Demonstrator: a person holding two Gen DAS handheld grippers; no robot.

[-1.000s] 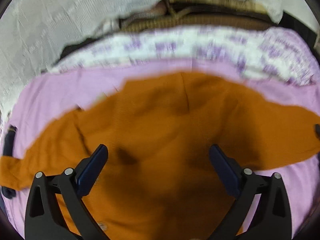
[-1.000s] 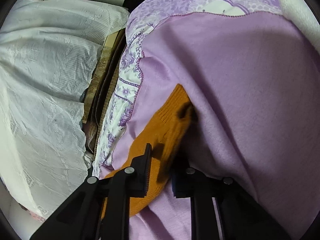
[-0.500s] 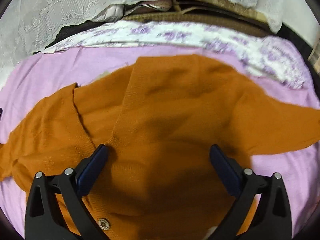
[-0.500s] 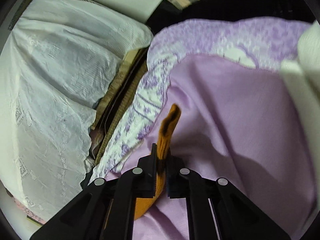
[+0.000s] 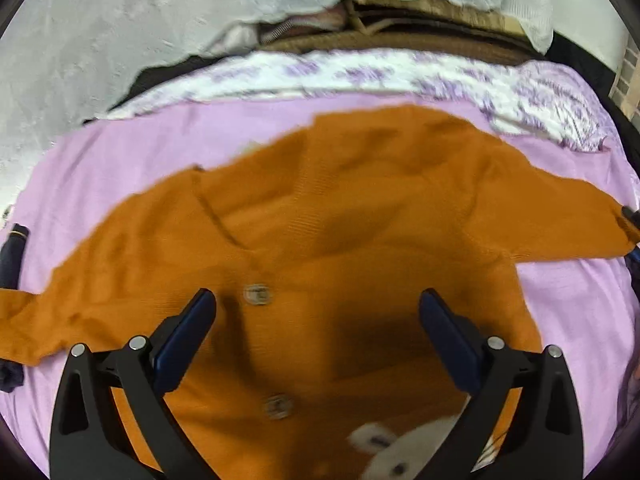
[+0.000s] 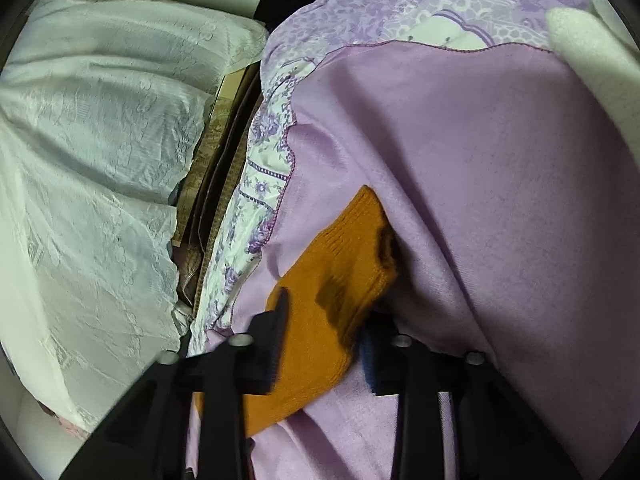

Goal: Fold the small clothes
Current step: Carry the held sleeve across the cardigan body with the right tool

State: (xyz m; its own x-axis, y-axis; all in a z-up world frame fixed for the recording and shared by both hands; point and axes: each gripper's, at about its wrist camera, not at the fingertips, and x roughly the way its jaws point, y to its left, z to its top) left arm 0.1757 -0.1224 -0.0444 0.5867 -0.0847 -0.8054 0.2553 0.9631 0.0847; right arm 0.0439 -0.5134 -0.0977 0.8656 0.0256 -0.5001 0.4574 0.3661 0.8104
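Note:
An orange knit cardigan (image 5: 360, 240) lies spread front-up on a lilac sheet (image 5: 120, 160), with two buttons and a white animal patch near the bottom of the left wrist view. My left gripper (image 5: 316, 320) hovers open over its chest, with nothing between the fingers. The right sleeve stretches off to the right edge. In the right wrist view its ribbed cuff (image 6: 344, 264) lies flat on the sheet. My right gripper (image 6: 326, 312) straddles the cuff with its jaws apart, one finger on each side.
A floral purple-and-white quilt (image 5: 360, 72) borders the sheet's far edge, and beyond it hangs white lace fabric (image 6: 80, 160) over brown boards. A navy item (image 5: 12, 256) lies at the left edge of the sheet. A white padded thing (image 6: 588, 48) sits at the upper right.
The left gripper drew back over the cardigan, so the buttons and white patch came into view. The right jaws pinched the cuff upright half a second ago; now they stand apart and the cuff lies flat.

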